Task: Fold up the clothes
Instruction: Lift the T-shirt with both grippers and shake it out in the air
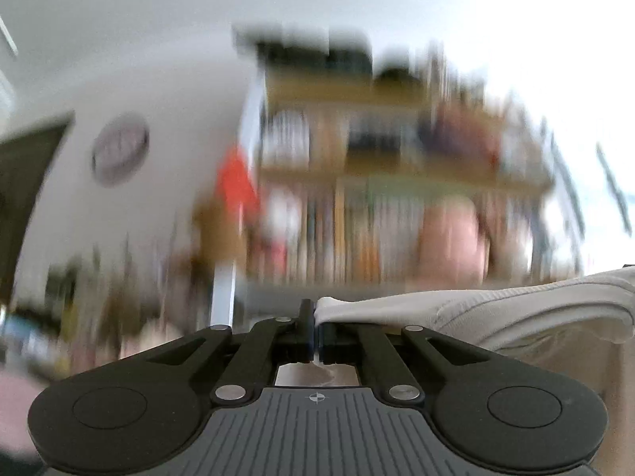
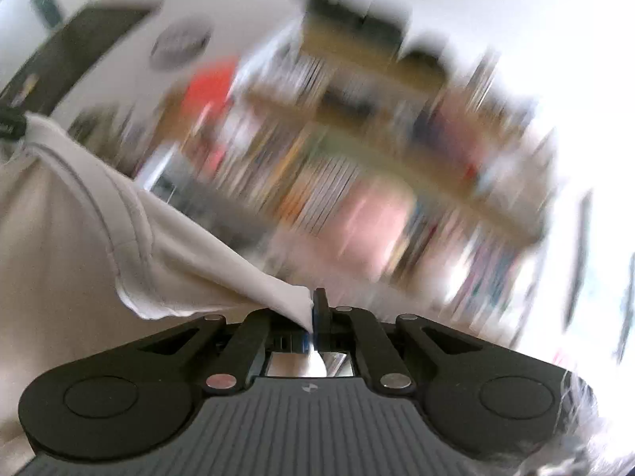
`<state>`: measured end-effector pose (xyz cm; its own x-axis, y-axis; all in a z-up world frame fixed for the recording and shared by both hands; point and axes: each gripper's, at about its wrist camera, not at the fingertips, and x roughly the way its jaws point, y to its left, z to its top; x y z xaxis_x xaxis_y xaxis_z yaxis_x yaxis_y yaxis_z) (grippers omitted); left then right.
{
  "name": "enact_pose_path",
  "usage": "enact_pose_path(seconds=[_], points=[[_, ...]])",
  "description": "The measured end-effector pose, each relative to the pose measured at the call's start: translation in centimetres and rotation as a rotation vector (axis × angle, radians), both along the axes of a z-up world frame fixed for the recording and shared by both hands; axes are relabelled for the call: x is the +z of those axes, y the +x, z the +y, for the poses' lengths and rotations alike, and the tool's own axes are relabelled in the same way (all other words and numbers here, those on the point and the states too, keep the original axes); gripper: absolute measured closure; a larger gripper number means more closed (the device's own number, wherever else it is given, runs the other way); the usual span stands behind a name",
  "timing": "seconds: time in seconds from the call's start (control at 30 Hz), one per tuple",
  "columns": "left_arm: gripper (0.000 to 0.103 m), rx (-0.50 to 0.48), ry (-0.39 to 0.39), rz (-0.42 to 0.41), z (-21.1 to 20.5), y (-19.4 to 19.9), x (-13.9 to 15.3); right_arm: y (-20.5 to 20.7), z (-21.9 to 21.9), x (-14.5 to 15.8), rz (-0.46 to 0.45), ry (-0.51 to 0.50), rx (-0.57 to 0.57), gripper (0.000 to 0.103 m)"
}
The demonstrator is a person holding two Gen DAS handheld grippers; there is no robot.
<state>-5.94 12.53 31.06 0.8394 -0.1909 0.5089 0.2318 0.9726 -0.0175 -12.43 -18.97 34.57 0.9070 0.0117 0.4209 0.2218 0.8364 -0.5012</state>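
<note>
A cream-white garment [image 1: 496, 313] hangs in the air between both grippers. In the left wrist view my left gripper [image 1: 315, 317] is shut on one corner of it, and the cloth stretches off to the right. In the right wrist view my right gripper [image 2: 313, 317] is shut on another corner of the garment [image 2: 99, 214], which spreads up and to the left with a stitched hem showing. At the far left edge of that view a dark tip of the left gripper [image 2: 10, 125] pinches the cloth. Both grippers point upward toward the room.
The background is heavily blurred. A tall wooden bookshelf [image 1: 377, 182] full of books stands ahead, with a round wall clock [image 1: 119, 150] and a dark doorway [image 1: 24, 198] to its left. A red shape [image 1: 236, 182] sits beside the shelf.
</note>
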Motion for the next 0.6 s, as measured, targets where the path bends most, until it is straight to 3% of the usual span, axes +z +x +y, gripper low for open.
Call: enact_pose_path(seconds=[0.1, 0.17, 0.23, 0.3, 0.37, 0.47, 0.6], points=[[0.101, -0.014, -0.066, -0.222, 0.5, -3.4, 2.6, -3.4, 0.8, 3.4, -0.242, -0.004, 0.000, 0.101], [0.101, -0.022, -0.084, -0.306, 0.6, -4.8, 3.3, -4.8, 0.9, 4.6, -0.348, 0.017, 0.011, 0.101], [0.100, -0.045, -0.089, -0.310, 0.7, -4.8, 3.5, -5.2, 0.8, 5.0, -0.373, 0.038, 0.023, 0.101], [0.100, -0.058, -0.072, -0.255, 0.6, -3.7, 3.2, -4.8, 0.5, 5.2, -0.356, 0.057, 0.037, 0.101], [0.100, -0.039, -0.020, -0.130, 0.3, -1.2, 2.2, -2.5, 0.4, 4.4, -0.241, 0.071, 0.035, 0.101], [0.100, -0.039, 0.076, 0.167, -0.4, 5.2, -1.0, 3.1, -0.3, 1.6, 0.065, 0.082, 0.016, 0.101], [0.100, -0.042, 0.228, 0.636, -1.7, 15.8, -10.9, 13.7, -1.1, -7.9, 0.625, 0.146, -0.005, 0.101]])
